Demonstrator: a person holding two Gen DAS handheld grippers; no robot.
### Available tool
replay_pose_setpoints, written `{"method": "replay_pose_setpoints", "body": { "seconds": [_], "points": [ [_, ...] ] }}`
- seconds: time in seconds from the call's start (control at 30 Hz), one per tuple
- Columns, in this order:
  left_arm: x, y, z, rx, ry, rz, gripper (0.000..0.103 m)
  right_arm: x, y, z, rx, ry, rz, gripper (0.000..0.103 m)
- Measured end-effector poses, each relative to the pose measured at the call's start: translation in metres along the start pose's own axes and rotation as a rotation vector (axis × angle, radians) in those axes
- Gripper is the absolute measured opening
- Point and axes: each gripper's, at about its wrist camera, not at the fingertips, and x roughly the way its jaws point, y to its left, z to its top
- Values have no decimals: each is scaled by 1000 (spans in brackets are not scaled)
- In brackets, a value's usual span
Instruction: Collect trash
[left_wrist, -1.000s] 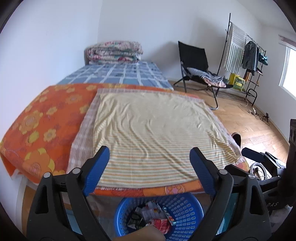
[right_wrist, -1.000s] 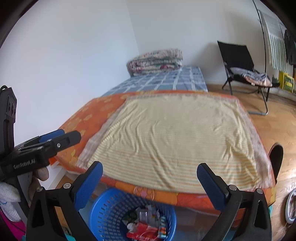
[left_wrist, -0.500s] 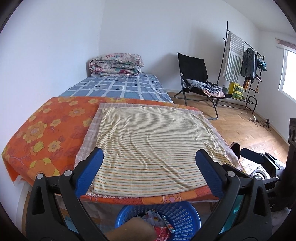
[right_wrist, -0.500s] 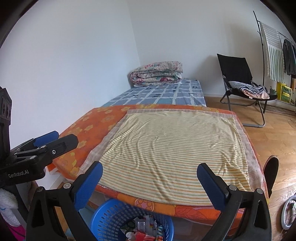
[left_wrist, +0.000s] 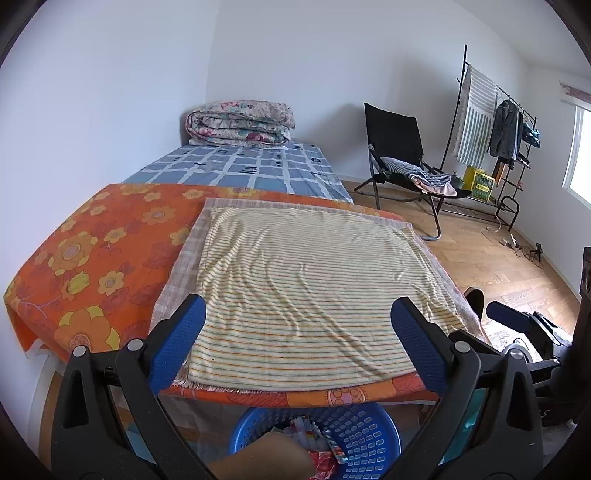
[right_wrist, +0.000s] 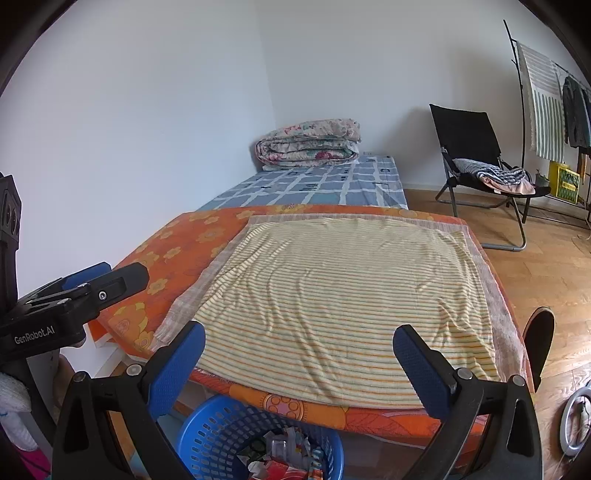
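In the left wrist view, our left gripper (left_wrist: 297, 328) is spread wide, and nothing sits between its blue pads. It has just been opening. Below it we see the blue basket (left_wrist: 373, 435) on the floor, right at the foot of the bed (left_wrist: 92, 258). The trash (left_wrist: 325, 454) is down inside the basket: crumpled wrappers in a pile. A bare bit of a person's arm or knee (left_wrist: 266, 458) shows at the bottom edge, in front of the basket. The striped cloth (left_wrist: 306, 295) on the bed lies flat, and we see no trash on it.

In the right wrist view, our right gripper (right_wrist: 299, 354) is also spread wide and holds nothing. The basket (right_wrist: 218, 432) shows again under the end of the bed, with wrappers (right_wrist: 284, 458) inside. The left gripper (right_wrist: 92, 284) pokes in from the left side. The bed top looks clean here too. A black chair (right_wrist: 469, 147) stands far back by the wall.

We think the job is almost done. The trash we can see is already in the basket. We see none left on the bed or the wood floor (right_wrist: 546, 266), but spots out of view may still hide some.
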Motion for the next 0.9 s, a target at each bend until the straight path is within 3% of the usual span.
{"method": "replay_pose_setpoints", "body": {
  "seconds": [0.9],
  "points": [
    [2,4,-6,-6,7,9,102,9,-2,-4,36,39,16,103]
  ]
}}
